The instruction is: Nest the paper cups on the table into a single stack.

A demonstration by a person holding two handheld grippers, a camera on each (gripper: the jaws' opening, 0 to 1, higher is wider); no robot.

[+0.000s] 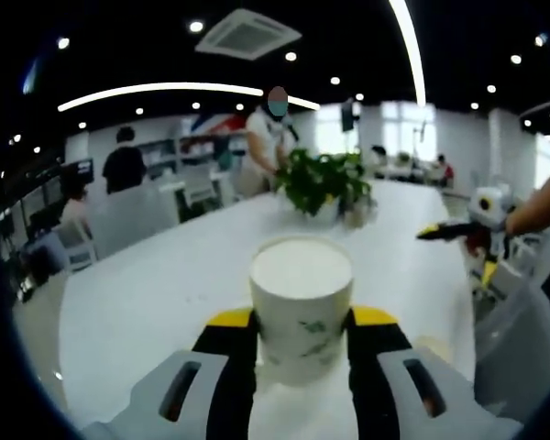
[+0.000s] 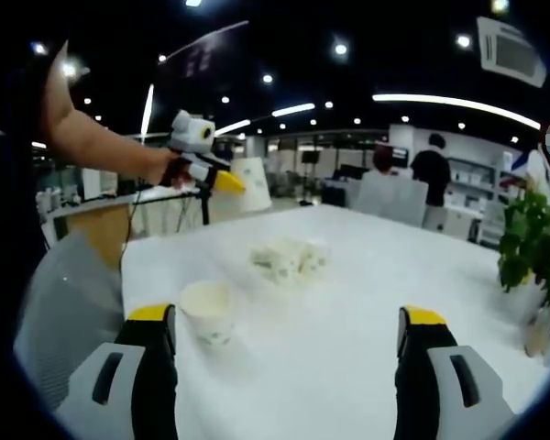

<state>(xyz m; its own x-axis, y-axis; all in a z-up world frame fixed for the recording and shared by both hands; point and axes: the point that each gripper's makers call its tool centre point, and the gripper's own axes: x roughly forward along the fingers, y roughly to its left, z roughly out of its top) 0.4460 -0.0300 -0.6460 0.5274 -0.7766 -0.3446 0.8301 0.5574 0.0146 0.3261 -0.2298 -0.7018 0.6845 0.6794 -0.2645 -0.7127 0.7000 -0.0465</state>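
The left gripper [image 1: 302, 335] pinches an upright paper cup [image 1: 301, 307] between its fingers, lifted above the white bench [image 1: 147, 284]. The right gripper [image 2: 289, 344] hovers with fingers spread wide — a second cup [image 2: 208, 312] stands on the bench just beside its left finger [image 2: 154, 353], a cluster of cups [image 2: 289, 258] farther off.

A leafy potted plant [image 1: 325, 183] stands at the far end of the white table [image 1: 156, 284]. Beyond it, people [image 1: 124, 165] stand among desks and shelves under ceiling lights [image 1: 160, 90]. A grey chair [image 2: 69, 302] sits at the table's left edge.
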